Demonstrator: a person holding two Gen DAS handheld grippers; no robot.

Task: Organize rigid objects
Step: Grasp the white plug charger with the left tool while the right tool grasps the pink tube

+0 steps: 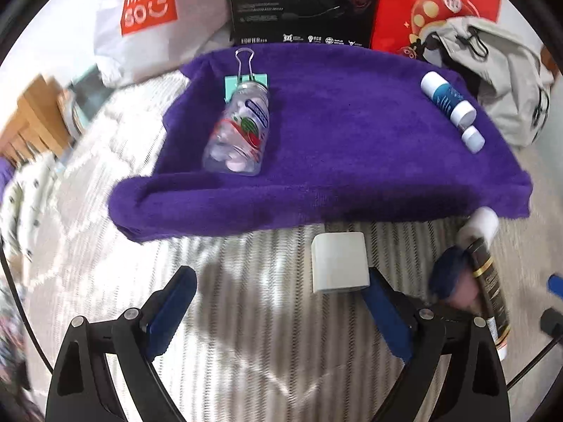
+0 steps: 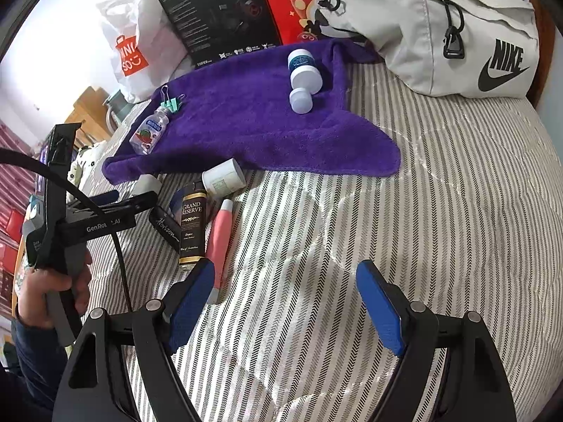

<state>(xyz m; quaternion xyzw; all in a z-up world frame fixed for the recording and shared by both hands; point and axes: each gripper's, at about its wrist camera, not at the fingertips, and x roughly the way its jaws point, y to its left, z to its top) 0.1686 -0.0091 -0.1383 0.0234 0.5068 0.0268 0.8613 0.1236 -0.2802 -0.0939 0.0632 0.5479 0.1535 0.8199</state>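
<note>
Centrally, white block (image 1: 339,263) lies on striped bed (image 2: 440,211), near towel (image 1: 334,140) edge, touching left gripper (image 1: 281,295) inner right finger | left fingers apart, empty | right gripper (image 2: 285,295) fingers apart, empty | on towel: clear bottle (image 1: 239,130), clip (image 1: 246,79), two white tubes (image 1: 448,100) | dark bottle (image 2: 191,225) blurred and partly cut off in left view.

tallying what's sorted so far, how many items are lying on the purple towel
4: a clear candy bottle and teal binder clip at its left side, a blue-labelled white bottle and a small white bottle at its right. Towel folds could hide more.
</note>
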